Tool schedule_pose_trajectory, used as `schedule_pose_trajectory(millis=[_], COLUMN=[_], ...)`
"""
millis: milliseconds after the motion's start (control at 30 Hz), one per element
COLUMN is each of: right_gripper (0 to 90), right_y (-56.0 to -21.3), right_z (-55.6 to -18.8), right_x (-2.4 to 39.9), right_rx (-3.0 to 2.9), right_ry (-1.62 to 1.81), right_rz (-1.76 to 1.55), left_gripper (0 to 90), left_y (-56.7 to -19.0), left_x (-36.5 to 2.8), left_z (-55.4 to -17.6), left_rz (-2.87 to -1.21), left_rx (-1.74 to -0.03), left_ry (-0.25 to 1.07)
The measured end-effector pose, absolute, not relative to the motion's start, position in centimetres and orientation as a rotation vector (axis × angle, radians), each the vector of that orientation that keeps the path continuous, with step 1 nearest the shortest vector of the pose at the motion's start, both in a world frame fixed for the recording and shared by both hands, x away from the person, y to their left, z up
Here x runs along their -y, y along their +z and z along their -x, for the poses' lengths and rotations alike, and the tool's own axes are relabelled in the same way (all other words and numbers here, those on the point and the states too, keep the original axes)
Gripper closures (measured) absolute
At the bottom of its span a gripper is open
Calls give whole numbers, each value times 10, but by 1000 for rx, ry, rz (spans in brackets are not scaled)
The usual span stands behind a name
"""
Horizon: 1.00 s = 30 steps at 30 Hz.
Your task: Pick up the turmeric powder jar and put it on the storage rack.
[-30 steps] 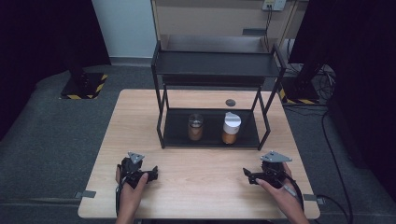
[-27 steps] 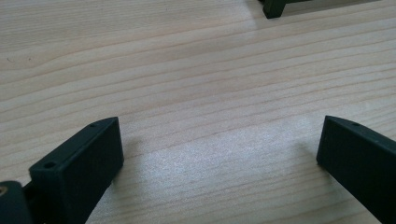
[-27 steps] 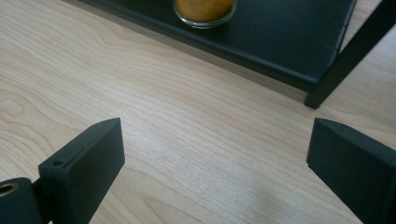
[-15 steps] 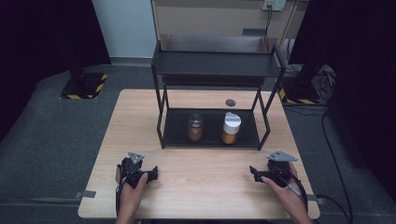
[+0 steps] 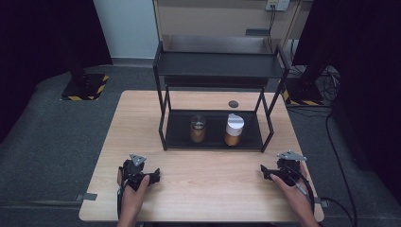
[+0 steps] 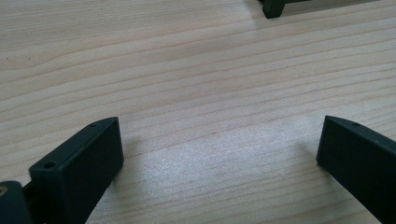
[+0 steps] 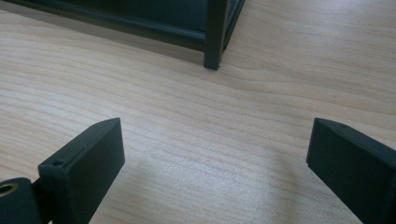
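Pale wood grain ran across the table (image 5: 198,189), and both grippers rested low over its near edge. Compared with a second earlier, the right gripper (image 5: 267,172) had shifted slightly outward and nearer the person, while the left gripper (image 5: 153,176) sat where it had been; the jars had not moved.

A black metal rack (image 5: 215,66) with thin square legs and two flat shelves stood at the middle of the table. On its lower shelf stood a clear glass jar (image 5: 198,128) without a lid, holding something brown, and just beside it a jar with a white lid (image 5: 234,129), its lower part amber. A small dark round disc (image 5: 233,103) lay on the wood behind the rack.

In the left gripper view the blunt, matt black jaws stood wide apart over bare wood, holding nothing. In the right gripper view the jaws stood equally wide and empty, aimed at a rack leg (image 7: 214,37). Both jars stood well apart from either gripper.
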State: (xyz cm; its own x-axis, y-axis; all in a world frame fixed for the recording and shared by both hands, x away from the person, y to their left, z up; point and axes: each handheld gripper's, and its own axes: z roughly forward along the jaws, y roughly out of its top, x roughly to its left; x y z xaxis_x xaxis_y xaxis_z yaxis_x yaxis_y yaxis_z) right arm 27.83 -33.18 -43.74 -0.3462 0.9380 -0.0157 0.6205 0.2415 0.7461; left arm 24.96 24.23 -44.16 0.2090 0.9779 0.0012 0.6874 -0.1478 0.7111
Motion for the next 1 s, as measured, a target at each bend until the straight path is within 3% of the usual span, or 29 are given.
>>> schedule_pose_trajectory(millis=[1000], right_gripper=[14], right_y=[-442], right_z=[-288], right_x=[329], right_rx=[-2073], right_ry=[873], right_rz=[-1469], left_gripper=[0], left_y=[-442], left_x=[-241], left_z=[-249], left_rz=[-1905], left_rx=[-1542], left_ry=[646])
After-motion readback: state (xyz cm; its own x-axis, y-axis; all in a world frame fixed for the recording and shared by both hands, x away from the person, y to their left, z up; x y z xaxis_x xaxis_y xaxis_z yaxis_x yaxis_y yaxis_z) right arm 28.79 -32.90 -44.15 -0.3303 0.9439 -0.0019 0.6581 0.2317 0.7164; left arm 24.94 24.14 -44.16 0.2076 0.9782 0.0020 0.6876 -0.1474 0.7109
